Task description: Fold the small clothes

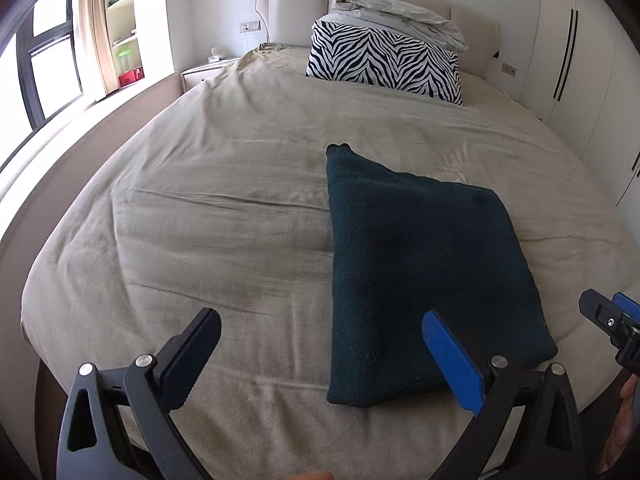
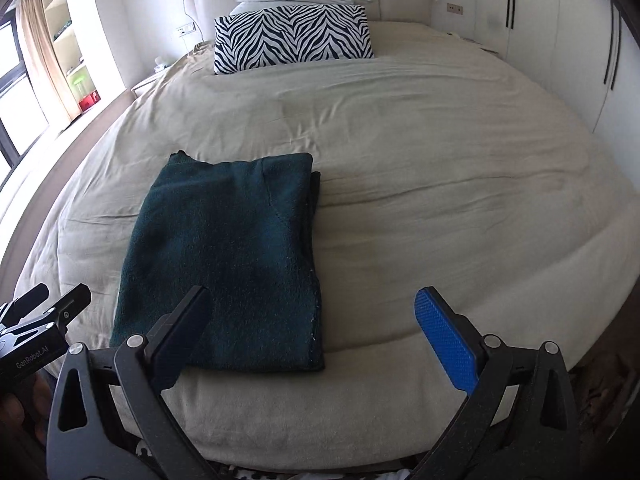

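Right wrist: sweater [image 2: 224, 256] layered right edge visible.

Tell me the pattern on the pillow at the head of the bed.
Black-and-white zebra stripes on the pillow; clearest in the right wrist view.

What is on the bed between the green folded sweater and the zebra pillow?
Nothing but bare beige bedsheet, a bit wrinkled. The right wrist view shows it best: the dark green sweater lies near the foot, the zebra pillow at the headboard.
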### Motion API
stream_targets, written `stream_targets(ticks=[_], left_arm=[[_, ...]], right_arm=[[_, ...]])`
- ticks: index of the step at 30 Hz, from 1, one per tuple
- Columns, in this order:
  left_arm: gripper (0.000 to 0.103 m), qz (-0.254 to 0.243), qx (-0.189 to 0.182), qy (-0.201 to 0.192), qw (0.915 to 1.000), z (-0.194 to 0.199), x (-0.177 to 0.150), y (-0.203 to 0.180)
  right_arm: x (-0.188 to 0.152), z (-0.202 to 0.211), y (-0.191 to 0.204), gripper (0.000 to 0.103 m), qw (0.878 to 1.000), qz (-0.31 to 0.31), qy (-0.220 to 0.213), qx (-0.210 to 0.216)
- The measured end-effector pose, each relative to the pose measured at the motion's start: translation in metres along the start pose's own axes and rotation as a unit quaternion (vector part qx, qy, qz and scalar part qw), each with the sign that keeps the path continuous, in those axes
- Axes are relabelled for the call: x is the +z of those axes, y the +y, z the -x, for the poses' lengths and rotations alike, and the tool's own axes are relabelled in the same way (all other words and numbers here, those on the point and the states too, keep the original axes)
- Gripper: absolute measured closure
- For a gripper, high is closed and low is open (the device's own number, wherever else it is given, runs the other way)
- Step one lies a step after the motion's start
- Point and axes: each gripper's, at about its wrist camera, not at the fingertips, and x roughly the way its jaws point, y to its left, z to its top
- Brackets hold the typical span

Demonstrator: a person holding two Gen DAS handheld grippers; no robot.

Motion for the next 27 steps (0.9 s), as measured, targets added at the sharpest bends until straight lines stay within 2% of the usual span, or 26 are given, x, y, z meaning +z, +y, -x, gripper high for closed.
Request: stream_targets(ticks=[12,27], left_arm=[[0.000,0.001,0.001,0.011,0.9999,-0.008,-0.004,0.003],[0.000,0.002,0.005,0.014,0.9999,-0.011,-0.006,0.006]], right_arm=[[-0.006,-0.007,0.013,0.000,1.000,0.021,0.022,0.001],[-0.008,-0.009,0.019,0.000,0.999,0.022,0.029,0.001]])
